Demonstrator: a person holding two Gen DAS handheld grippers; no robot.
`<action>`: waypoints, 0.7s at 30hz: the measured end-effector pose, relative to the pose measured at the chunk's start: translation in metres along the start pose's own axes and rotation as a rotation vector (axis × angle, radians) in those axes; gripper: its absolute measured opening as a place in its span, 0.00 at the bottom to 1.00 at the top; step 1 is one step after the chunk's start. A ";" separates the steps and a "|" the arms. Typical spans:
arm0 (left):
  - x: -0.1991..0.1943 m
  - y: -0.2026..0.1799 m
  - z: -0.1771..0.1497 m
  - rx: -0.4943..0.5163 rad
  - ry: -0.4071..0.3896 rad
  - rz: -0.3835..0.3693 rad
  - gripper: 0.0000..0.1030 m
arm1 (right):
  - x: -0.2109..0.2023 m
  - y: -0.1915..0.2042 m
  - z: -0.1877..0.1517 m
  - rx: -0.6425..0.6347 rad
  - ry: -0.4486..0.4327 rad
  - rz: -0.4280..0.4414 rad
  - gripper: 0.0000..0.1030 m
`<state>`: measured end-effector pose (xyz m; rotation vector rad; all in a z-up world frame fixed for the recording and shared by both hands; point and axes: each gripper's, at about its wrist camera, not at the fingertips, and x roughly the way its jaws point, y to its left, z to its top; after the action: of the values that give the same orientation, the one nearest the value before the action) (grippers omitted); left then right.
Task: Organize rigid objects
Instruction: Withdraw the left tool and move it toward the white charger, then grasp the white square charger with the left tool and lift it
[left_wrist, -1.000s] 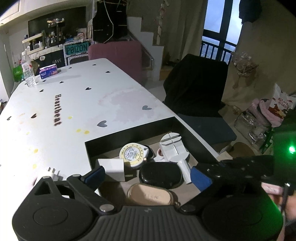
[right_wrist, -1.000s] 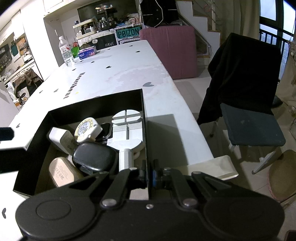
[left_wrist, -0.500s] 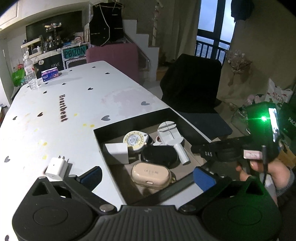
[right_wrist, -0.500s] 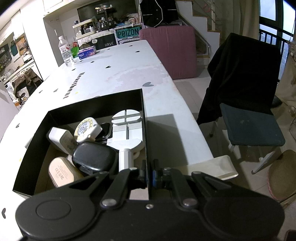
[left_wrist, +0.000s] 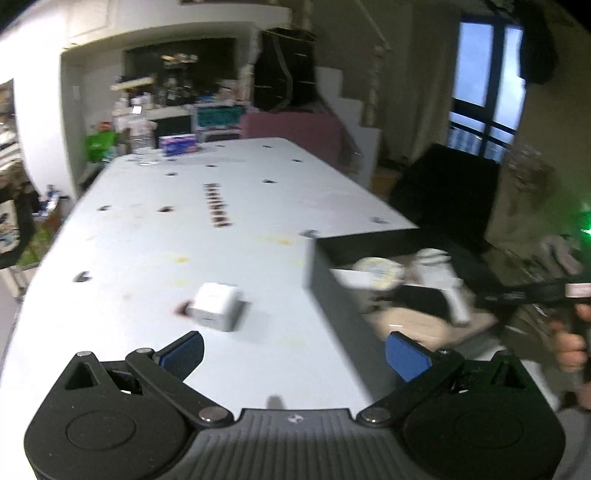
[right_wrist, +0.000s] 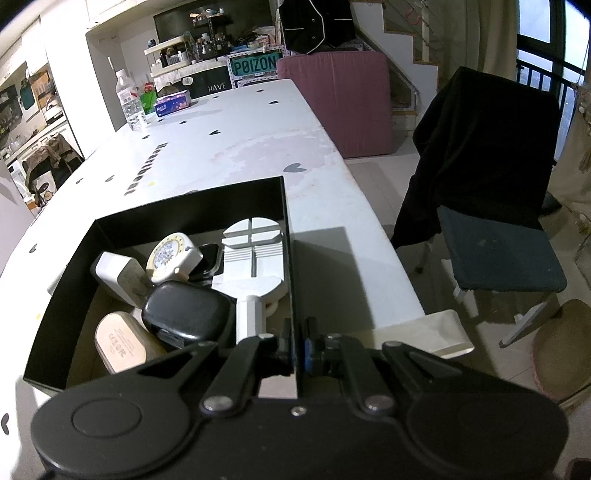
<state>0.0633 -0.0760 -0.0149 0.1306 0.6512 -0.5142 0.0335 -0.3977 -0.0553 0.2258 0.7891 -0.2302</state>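
Note:
A black box (right_wrist: 286, 221) on the white table holds a white charger (right_wrist: 118, 275), a round yellow-faced tape measure (right_wrist: 171, 253), a black case (right_wrist: 186, 314), a beige case (right_wrist: 120, 341) and a white handled tool (right_wrist: 253, 254). My right gripper (right_wrist: 297, 349) is shut on the box's right wall near its front corner. In the blurred left wrist view, a small white plug adapter (left_wrist: 218, 306) lies on the table left of the box (left_wrist: 321, 280). My left gripper (left_wrist: 293, 354) hangs wide open just short of the adapter, nothing between its fingers.
A water bottle (right_wrist: 129, 99) and a blue tissue pack (right_wrist: 173, 103) stand at the table's far end. A dark chair (right_wrist: 491, 206) sits right of the table, a pink padded seat (right_wrist: 336, 99) beyond it. A hand (left_wrist: 570, 343) holds the right tool.
My left gripper has swung left, away from over the box, and now faces the white adapter on the table. The right gripper and the box have stayed still.

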 end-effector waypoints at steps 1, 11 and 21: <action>0.004 0.006 -0.001 0.002 -0.013 0.026 1.00 | 0.000 0.000 0.000 -0.002 0.000 -0.002 0.05; 0.081 0.043 0.006 0.085 -0.016 0.030 0.60 | 0.001 0.002 0.000 -0.008 -0.001 -0.009 0.05; 0.130 0.049 0.011 0.145 0.047 0.085 0.54 | 0.002 0.003 -0.001 -0.009 0.004 -0.010 0.05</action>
<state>0.1814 -0.0905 -0.0871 0.3066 0.6512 -0.4770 0.0351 -0.3950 -0.0565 0.2144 0.7947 -0.2355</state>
